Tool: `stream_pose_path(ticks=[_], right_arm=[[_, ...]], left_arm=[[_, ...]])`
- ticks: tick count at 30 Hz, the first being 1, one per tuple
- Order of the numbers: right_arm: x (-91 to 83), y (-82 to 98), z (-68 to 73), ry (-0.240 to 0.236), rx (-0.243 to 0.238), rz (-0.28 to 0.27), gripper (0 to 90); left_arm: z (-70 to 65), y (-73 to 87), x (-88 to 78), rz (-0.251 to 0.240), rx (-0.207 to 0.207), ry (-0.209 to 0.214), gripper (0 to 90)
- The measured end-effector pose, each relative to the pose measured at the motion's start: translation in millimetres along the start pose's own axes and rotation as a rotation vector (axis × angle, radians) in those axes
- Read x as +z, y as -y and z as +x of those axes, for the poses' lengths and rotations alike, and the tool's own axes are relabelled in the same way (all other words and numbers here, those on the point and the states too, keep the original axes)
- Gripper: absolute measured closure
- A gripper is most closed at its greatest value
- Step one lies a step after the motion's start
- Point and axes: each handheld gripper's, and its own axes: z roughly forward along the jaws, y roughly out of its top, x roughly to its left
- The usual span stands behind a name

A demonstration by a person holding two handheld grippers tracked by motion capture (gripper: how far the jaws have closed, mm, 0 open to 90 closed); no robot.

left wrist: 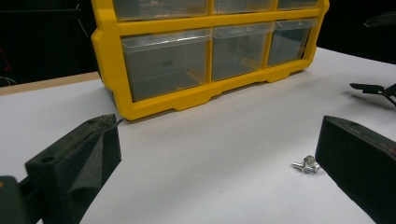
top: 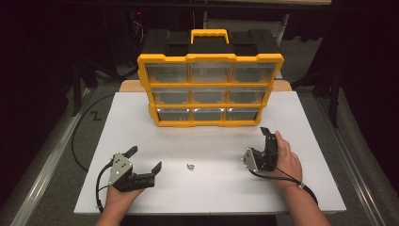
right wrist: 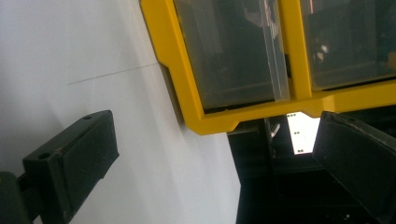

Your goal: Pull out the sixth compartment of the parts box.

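Silver metal screw lying loose on the white desk, between my two hand-held grippers.

My left hand-held gripper has its jaws spread wide just beside the screw; my right hand-held gripper gapes wide too, tilted toward the yellow drawer organizer behind.

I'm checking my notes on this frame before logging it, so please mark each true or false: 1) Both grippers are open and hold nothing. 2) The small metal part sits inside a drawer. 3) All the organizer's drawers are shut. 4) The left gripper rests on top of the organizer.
1) True: the left gripper and the right gripper both have their jaws spread with nothing between them.
2) False: the small metal part lies on the white table, between the two grippers.
3) True: every drawer of the yellow organizer looks pushed in.
4) False: it is held low over the table's near edge, well apart from the organizer.
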Motion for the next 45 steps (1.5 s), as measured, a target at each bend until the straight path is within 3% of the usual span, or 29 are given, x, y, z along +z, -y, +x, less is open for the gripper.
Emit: stream_pose_path(ticks=[9, 11, 19, 30, 36, 45], right_arm=[[0.6, -4.0, 2.0, 0.022, -0.063, 0.009, 1.3], [1.7, -5.4, 3.1, 0.037, -0.099, 0.014, 1.3], [2.6, -9.2, 3.2, 0.085, -0.156, 0.015, 1.4], [-0.8, -11.8, 0.8, 0.09, -0.136, -0.002, 3.2], [-1.6, -13.8, -0.9, 0.091, -0.123, -0.01, 3.6], [-5.2, -23.4, -8.1, 0.099, -0.112, -0.015, 5.6]], left_arm=[[-0.2, -0.1, -0.2, -0.004, 0.001, -0.002, 0.9], [-0.2, -0.1, -0.3, -0.005, 0.002, -0.003, 0.9], [-0.1, 0.0, -0.5, -0.003, 0.011, -0.011, 0.9], [-1.0, 0.3, 0.4, 0.001, 0.038, -0.017, 0.9], [-3.8, -2.0, 0.6, 0.015, 0.095, -0.064, 0.3], [-4.0, -1.7, 1.3, 0.023, 0.087, -0.042, 0.4]])
